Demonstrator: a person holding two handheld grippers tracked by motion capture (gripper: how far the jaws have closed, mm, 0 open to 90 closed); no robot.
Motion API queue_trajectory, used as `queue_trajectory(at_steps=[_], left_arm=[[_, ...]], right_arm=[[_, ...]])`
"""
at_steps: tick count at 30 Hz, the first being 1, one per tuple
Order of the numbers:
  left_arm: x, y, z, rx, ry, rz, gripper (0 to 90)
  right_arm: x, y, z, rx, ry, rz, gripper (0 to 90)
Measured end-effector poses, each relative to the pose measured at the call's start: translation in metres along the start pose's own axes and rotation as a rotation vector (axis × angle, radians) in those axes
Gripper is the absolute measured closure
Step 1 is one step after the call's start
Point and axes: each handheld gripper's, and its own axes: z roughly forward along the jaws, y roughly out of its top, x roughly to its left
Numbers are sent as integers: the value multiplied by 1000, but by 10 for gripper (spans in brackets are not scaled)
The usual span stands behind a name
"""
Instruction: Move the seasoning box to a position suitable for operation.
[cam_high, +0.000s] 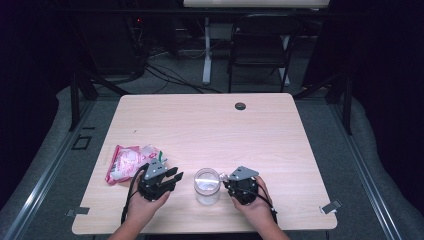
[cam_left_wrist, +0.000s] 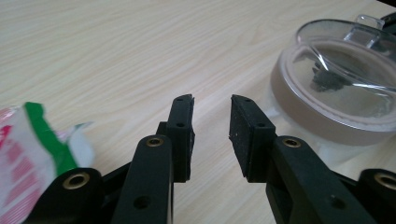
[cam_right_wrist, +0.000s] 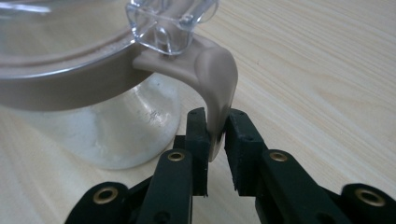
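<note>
Between the two grippers, near the front edge of the desk (cam_high: 210, 125), a clear jar (cam_high: 207, 186) with a tan rim and a transparent lid is standing upright. The right gripper (cam_right_wrist: 216, 126) is pinching the jar's tan curved clasp tab (cam_right_wrist: 215, 79), its jaws closed on the tab's lower end just beside the glass wall. The left gripper (cam_left_wrist: 212, 123) is hovering low over bare wood with its jaws parted and holding nothing, the jar sitting ahead and to their right. A red, white and green packet (cam_high: 127, 162) is lying just left of those jaws.
</note>
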Motion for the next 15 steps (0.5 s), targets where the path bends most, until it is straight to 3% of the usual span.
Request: queue_trajectory(at_steps=[2, 7, 15], left_arm=[[-2, 5, 1, -3, -26, -3, 703], [-1, 7, 0, -28, -35, 0, 708], [-2, 6, 2, -26, -26, -5, 694]], right_arm=[[-1, -4, -6, 1, 7, -1, 787], [-4, -8, -16, -5, 20, 13, 769], [-9, -1, -36, -58, 26, 39, 755]])
